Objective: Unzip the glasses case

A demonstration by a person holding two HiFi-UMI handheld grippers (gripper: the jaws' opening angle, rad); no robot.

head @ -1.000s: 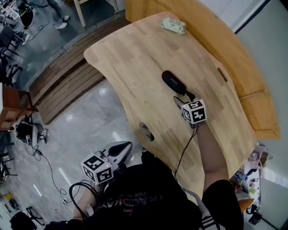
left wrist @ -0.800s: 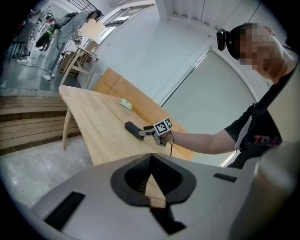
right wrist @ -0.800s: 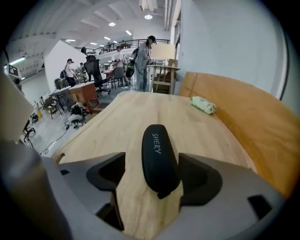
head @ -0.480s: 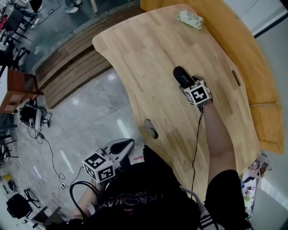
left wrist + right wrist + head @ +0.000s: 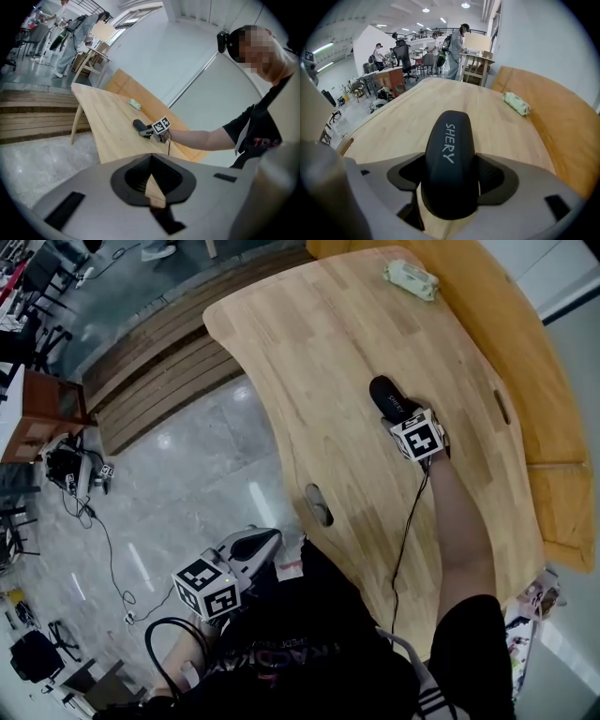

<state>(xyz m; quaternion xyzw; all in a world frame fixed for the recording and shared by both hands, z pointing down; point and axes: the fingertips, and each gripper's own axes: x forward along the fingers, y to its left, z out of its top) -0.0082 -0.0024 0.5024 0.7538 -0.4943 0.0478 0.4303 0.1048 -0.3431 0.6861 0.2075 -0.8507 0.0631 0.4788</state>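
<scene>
Advanced since a second ago: right gripper (image 5: 405, 420), from just behind the glasses case (image 5: 388, 397) to astride its near end, right of centre in the head view. Jaws spread wide, one along each flank of the black case and close against it, with a sliver of desk (image 5: 309, 362) showing by the right flank. Case lying flat, lid up, lettered SHERY, closed; contents hidden. Left gripper (image 5: 262, 542) low at lower left, off the desk and over the grey floor (image 5: 187, 484), jaws closed tip to tip with nothing between. Beyond the case, well apart at upper right: a pale green packet (image 5: 411, 279). Nearer, toward lower centre, an oval cut-out (image 5: 320, 505) by the desk edge. Black cable (image 5: 409, 521) trailing back beside the forearm (image 5: 459, 531).
</scene>
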